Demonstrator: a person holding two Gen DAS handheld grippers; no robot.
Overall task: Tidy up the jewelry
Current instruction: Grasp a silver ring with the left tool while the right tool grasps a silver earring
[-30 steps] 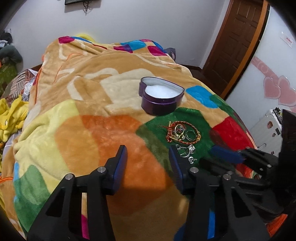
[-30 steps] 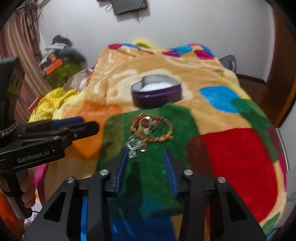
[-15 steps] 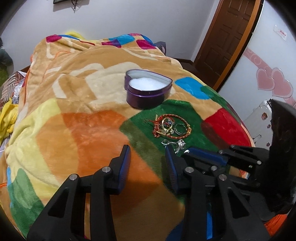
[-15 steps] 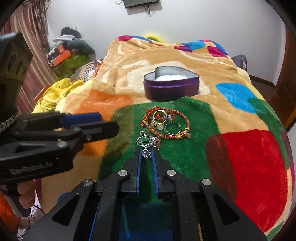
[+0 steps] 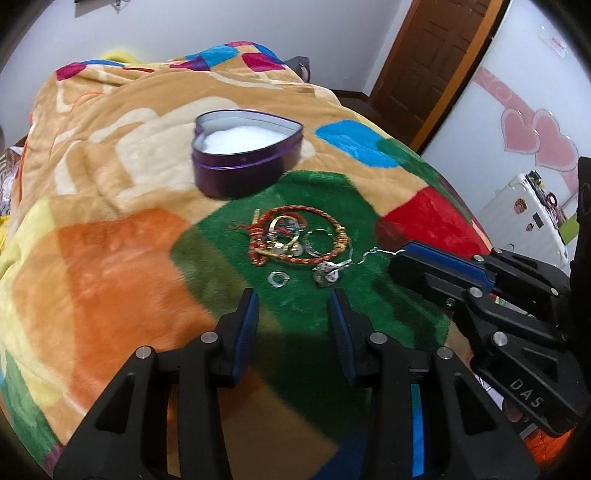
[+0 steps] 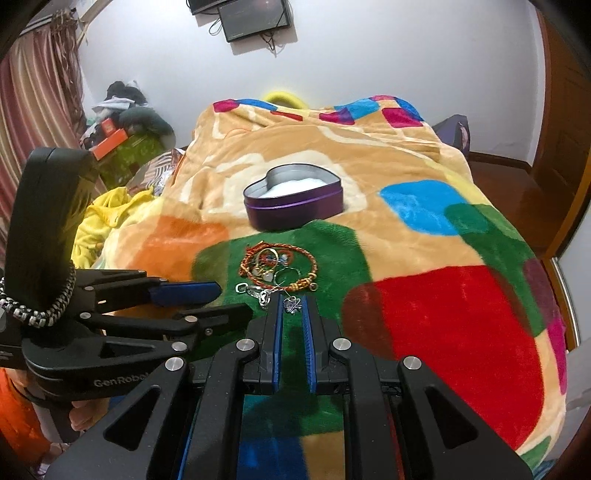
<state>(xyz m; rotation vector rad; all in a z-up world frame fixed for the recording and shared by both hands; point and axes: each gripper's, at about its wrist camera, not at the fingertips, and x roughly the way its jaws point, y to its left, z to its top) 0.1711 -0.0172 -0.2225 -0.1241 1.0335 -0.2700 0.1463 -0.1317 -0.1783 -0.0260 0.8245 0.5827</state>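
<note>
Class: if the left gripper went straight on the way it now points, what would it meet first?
Probably the small silver ring on the green patch just beyond the left gripper, then the bracelet pile. Depth is uncertain.

A home bedroom: a bed [image 6: 424,155] under a bright patchwork blanket [image 5: 110,258] fills the room. A wooden door [image 5: 436,48], striped curtains [image 6: 33,110], a wall screen [image 6: 255,16] and piled clothes [image 6: 125,107] surround it.
</note>
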